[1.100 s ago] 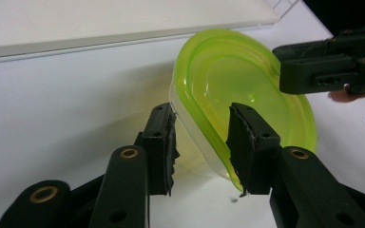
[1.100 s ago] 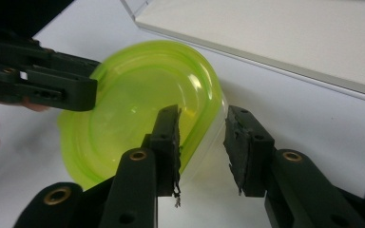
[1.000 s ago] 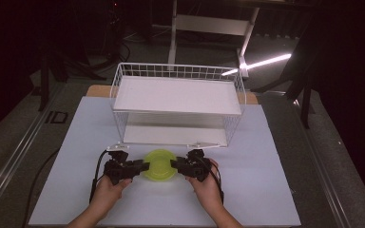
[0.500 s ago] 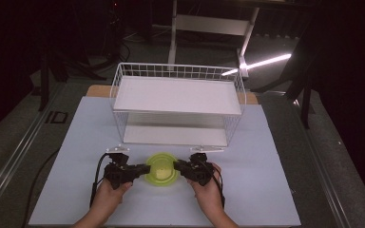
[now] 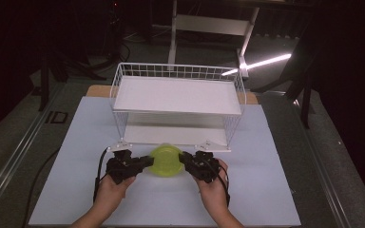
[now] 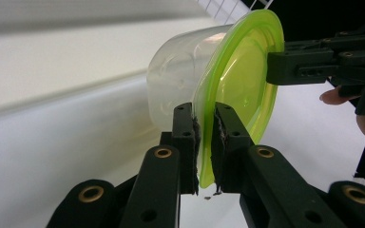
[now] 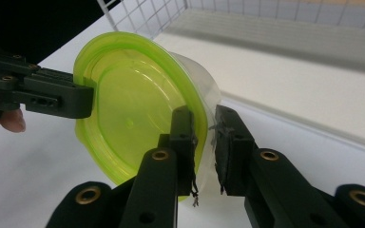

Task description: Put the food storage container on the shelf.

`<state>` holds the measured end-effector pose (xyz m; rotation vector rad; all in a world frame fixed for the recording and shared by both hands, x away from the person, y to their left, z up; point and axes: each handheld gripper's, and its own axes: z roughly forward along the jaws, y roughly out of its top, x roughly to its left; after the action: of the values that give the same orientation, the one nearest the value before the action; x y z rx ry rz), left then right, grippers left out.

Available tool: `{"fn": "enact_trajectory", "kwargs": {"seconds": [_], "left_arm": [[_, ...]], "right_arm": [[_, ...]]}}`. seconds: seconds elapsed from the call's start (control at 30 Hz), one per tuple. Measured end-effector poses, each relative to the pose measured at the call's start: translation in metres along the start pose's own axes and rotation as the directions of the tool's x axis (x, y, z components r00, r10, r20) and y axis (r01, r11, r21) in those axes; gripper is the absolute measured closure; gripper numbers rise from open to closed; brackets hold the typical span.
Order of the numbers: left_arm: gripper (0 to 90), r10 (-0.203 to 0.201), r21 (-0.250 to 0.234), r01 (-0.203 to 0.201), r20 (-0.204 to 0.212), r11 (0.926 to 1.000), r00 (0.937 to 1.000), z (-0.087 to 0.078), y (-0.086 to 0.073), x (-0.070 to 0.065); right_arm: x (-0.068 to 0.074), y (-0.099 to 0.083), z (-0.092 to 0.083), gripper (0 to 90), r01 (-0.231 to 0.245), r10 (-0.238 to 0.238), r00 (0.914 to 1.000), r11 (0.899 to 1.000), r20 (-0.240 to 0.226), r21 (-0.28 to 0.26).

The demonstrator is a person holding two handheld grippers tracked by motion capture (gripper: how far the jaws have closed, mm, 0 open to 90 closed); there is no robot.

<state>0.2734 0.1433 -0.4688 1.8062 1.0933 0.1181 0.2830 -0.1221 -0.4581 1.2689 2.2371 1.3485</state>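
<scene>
Before the wire rack (image 5: 177,95), both tongs (left (image 5: 145,162), right (image 5: 184,160)) clamp the green-lidded tub's (image 5: 165,160) rim

Overhead light falls brightly on the white counter (image 5: 266,190), while the room around it sinks into near black. A glaring strip light (image 5: 261,63) streaks the floor behind. Both gripper views are sharp up close, washed-out and blurred farther off.
</scene>
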Motion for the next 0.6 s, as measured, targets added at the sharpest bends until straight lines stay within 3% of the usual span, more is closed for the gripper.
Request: {"fn": "enact_trajectory", "kwargs": {"seconds": [0.17, 0.33, 0.6], "left_arm": [[82.1, 0.042, -0.027, -0.042, 0.010, 0.9988, 0.9991, 0.012, 0.004, 0.002], [82.1, 0.065, -0.019, -0.066, -0.019, 0.9977, 0.9977, 0.027, 0.010, 0.003], [82.0, 0.060, -0.017, -0.061, -0.020, 0.9980, 0.9980, 0.050, 0.018, 0.014]], "right_arm": [[-0.009, 0.003, 0.000, 78.7, -0.009, 0.009, 0.9996, 1.000, 0.026, 0.000], [-0.021, 0.003, 0.008, 78.6, -0.041, 0.041, 0.9976, 0.999, 0.055, 0.007], [-0.037, 0.007, 0.021, 78.6, -0.048, 0.047, 0.9941, 0.999, 0.098, 0.011]]}}
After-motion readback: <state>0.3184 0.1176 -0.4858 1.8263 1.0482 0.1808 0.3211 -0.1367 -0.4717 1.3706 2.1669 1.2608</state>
